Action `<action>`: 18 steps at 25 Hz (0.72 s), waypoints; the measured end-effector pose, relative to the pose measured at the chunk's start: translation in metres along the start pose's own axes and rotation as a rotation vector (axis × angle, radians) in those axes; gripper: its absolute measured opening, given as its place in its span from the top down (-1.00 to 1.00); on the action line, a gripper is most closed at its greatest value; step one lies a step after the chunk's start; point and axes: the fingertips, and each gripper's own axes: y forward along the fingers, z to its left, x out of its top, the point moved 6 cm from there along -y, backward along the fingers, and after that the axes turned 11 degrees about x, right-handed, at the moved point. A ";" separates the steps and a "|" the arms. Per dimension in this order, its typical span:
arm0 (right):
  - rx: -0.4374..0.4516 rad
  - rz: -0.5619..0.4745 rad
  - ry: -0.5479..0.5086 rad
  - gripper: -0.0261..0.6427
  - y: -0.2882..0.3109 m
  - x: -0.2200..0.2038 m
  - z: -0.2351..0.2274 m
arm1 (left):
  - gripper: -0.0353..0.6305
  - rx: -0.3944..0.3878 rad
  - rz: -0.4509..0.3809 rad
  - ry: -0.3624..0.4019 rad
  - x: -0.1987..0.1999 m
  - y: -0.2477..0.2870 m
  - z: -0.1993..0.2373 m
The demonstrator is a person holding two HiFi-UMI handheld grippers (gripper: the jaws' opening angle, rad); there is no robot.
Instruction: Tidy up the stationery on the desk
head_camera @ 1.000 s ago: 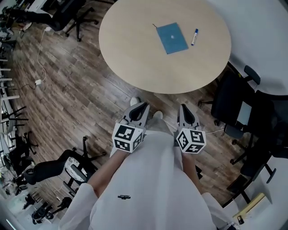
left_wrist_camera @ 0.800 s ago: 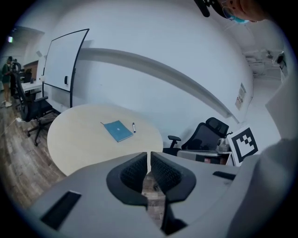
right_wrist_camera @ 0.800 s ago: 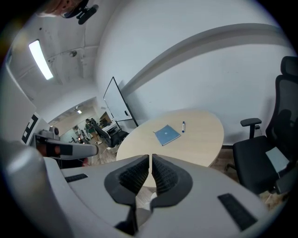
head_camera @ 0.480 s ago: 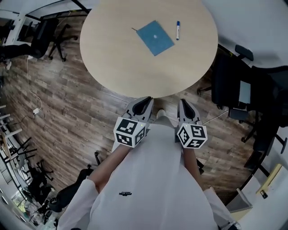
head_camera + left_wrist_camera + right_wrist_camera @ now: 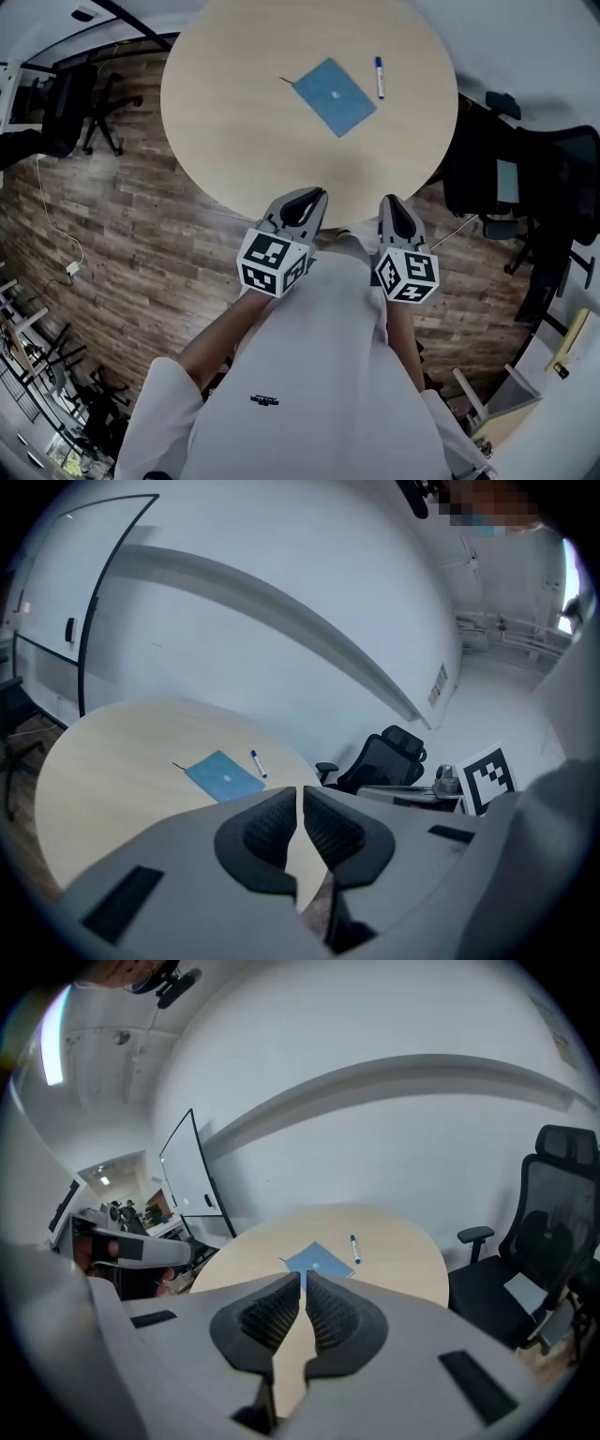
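Observation:
A blue notebook [image 5: 335, 96] lies on the round wooden table [image 5: 244, 131], toward its far side. Just right of it lies a white marker with a blue cap [image 5: 380, 77]. Both show again in the left gripper view, the notebook [image 5: 223, 777] and marker [image 5: 258, 763], and in the right gripper view, the notebook [image 5: 317, 1260] and marker [image 5: 355, 1248]. My left gripper [image 5: 314, 197] and right gripper [image 5: 391, 202] hang at the table's near edge, both shut and empty, well short of the stationery.
Black office chairs [image 5: 511, 178] stand at the table's right, another chair [image 5: 70, 103] at the far left. A whiteboard [image 5: 192, 1180] stands beyond the table. The floor is wood plank, with a cable and plug [image 5: 70, 267] at the left.
Both grippers have come forward from above the floor to the table's near edge. The table, notebook and marker now sit closer and more centred in the head view.

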 end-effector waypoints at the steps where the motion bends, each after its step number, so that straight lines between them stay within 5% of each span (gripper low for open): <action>1: -0.006 0.002 -0.010 0.78 0.005 0.003 0.006 | 0.78 -0.013 0.004 -0.003 0.003 0.001 0.008; 11: -0.036 -0.013 -0.032 0.78 0.031 0.030 0.014 | 0.78 -0.074 0.060 -0.026 0.015 0.033 0.028; 18: 0.007 0.001 -0.017 0.78 0.061 0.038 0.007 | 0.78 -0.034 0.108 0.031 0.030 0.053 0.033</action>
